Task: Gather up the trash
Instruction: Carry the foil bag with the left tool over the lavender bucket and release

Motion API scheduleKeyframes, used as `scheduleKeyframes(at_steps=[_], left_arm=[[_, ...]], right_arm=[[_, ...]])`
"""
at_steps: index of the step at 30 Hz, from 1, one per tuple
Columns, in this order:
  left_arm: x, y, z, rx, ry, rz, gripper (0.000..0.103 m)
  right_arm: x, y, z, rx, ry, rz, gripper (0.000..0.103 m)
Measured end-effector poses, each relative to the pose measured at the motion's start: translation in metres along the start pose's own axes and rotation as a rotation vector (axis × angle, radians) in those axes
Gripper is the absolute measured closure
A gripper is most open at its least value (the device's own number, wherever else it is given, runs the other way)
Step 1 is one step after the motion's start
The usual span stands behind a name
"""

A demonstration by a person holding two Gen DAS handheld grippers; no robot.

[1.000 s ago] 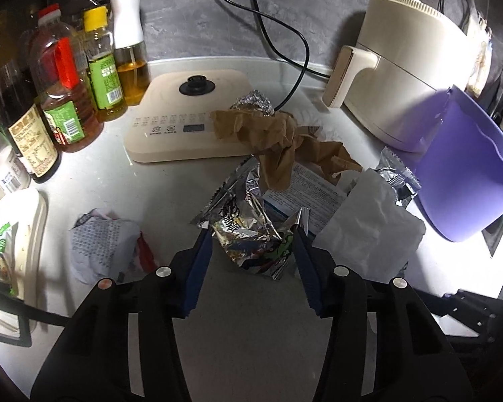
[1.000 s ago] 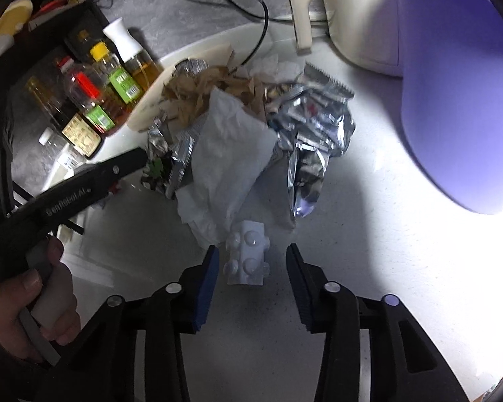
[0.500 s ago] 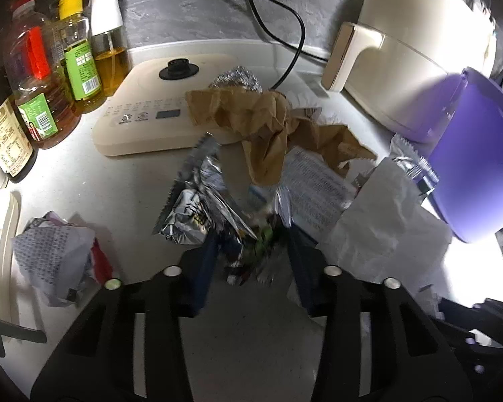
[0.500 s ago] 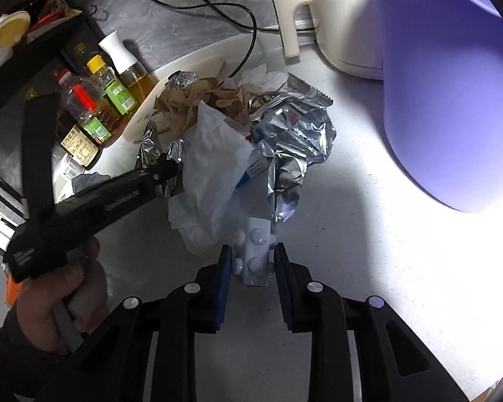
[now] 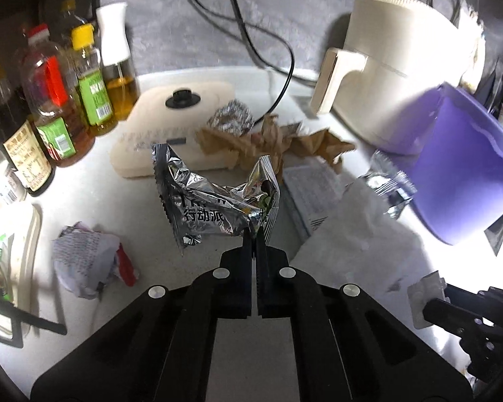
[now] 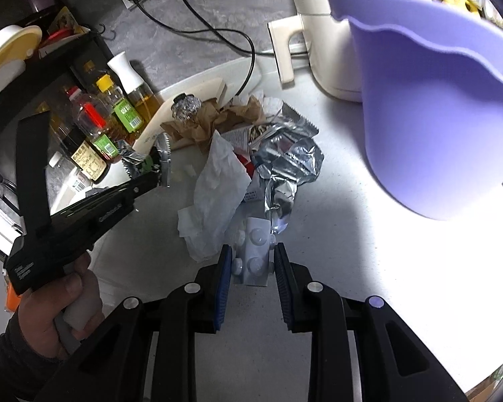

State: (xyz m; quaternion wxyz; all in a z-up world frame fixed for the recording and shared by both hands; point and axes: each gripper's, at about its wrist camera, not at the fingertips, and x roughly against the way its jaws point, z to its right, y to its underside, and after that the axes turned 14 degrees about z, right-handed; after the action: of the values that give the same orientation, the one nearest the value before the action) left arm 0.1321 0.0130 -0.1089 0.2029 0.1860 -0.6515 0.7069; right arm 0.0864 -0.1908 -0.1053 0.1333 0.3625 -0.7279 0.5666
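My left gripper (image 5: 254, 238) is shut on a silver foil snack wrapper (image 5: 211, 201) and holds it above the white counter. My right gripper (image 6: 254, 258) is shut on a white blister pack (image 6: 255, 254), lifted slightly off the counter. The blister pack also shows in the left wrist view (image 5: 426, 296). More trash lies in a pile: crumpled brown paper (image 5: 271, 140), a foil ball (image 5: 231, 119), white tissue (image 6: 214, 194), another silver wrapper (image 6: 285, 164) and a crumpled printed wrapper (image 5: 87, 258). A purple bin (image 6: 436, 117) stands at the right.
Oil and sauce bottles (image 5: 67, 100) stand at the back left. A cream scale-like appliance (image 5: 171, 127) and a cream air fryer (image 5: 392, 73) with black cords sit at the back. A tray (image 5: 13, 254) lies at the left edge.
My left gripper has shut on the silver wrapper and lifted it off the counter. My right gripper has closed on the blister pack and raised it slightly.
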Motion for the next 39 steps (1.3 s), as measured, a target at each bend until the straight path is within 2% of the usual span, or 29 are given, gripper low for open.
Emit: scheduleKeyframes(at_steps=[14, 19, 25, 31, 39], left_arm=[[0.052, -0.03, 0.009, 0.007, 0.027, 0.117, 0.101], [0.062, -0.052, 0.031, -0.047, 0.043, 0.157, 0.101], [0.069, -0.073, 0.053, -0.064, 0.072, 0.205, 0.101], [0.071, -0.09, 0.076, -0.081, 0.11, 0.24, 0.101], [0.075, -0.109, 0.111, -0.099, 0.187, 0.278, 0.101]], right_arm=[[0.043, -0.021, 0.008, -0.011, -0.016, 0.131, 0.077], [0.068, -0.039, 0.011, -0.004, -0.013, 0.226, 0.077], [0.088, -0.062, 0.016, 0.019, 0.01, 0.316, 0.077], [0.105, -0.077, 0.023, 0.021, 0.024, 0.368, 0.077], [0.129, -0.098, 0.035, 0.038, 0.087, 0.453, 0.077]])
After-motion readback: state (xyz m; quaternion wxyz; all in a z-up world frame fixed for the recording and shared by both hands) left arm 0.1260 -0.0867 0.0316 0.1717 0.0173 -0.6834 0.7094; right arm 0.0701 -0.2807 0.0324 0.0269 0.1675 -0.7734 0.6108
